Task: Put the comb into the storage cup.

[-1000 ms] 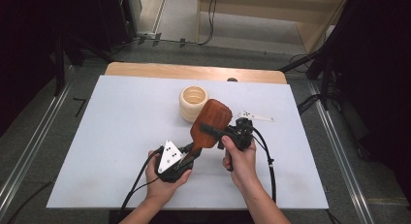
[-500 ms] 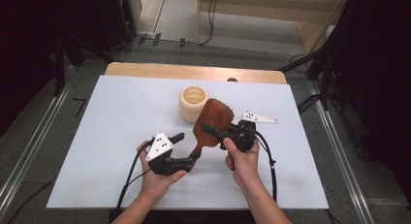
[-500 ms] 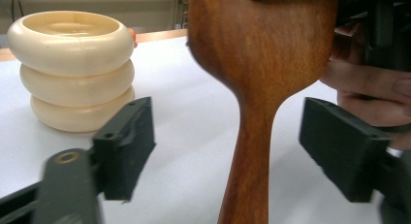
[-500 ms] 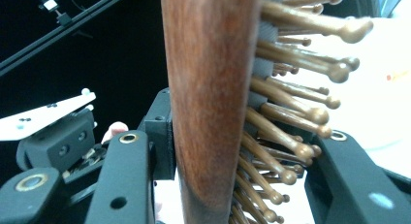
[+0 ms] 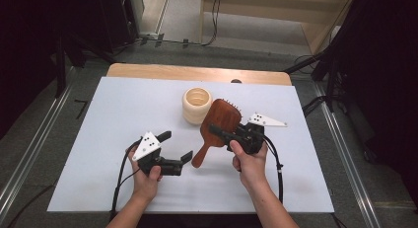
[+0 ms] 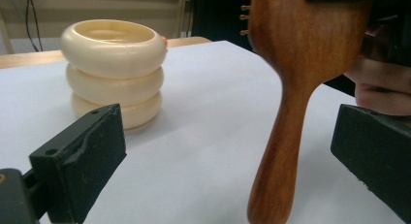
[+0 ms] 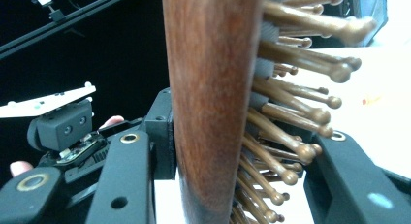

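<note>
Ringed cream cup (image 5: 196, 105) just behind held hairbrush (image 5: 223, 120), white table (image 5: 98, 119)

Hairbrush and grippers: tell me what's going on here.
A person works two grippers at a white table. The right gripper is shut on the head of the wooden hairbrush, holding it up. The left gripper has just opened beside the handle, touching nothing. A cream ringed holder stands behind.
</note>
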A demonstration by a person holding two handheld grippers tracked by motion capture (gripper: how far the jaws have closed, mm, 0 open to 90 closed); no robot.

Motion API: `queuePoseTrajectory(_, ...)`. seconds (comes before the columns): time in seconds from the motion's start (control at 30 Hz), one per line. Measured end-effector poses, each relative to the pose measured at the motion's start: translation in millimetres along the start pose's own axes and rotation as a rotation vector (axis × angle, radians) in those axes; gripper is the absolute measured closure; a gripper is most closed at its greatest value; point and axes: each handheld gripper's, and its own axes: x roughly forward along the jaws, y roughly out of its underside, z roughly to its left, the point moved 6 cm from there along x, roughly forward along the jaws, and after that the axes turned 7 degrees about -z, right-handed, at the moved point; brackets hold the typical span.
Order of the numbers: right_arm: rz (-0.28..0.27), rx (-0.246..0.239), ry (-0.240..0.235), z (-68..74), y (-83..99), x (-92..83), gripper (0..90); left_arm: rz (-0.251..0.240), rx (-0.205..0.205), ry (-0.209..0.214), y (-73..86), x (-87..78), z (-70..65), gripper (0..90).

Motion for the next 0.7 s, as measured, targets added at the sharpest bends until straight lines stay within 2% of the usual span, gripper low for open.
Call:
queuePoseTrajectory(0.27,0.001,-0.036,0.016,-2.5,-3.0,-3.2,51.6,-0.006,0.027,-0.038,0.2,-16.3,15.9,0.0)
queuePoseTrajectory(0.5,0.013,-0.069,0.033,-4.6,-3.8,-6.7,51.8,-0.02,0.032,-0.079,4.2,-35.1,32.6,0.0)
queuePoseTrajectory(0.7,0.008,-0.073,0.042,-8.0,-6.5,-8.4,51.9,-0.02,0.033,-0.113,6.1,-52.0,47.7,0.0)
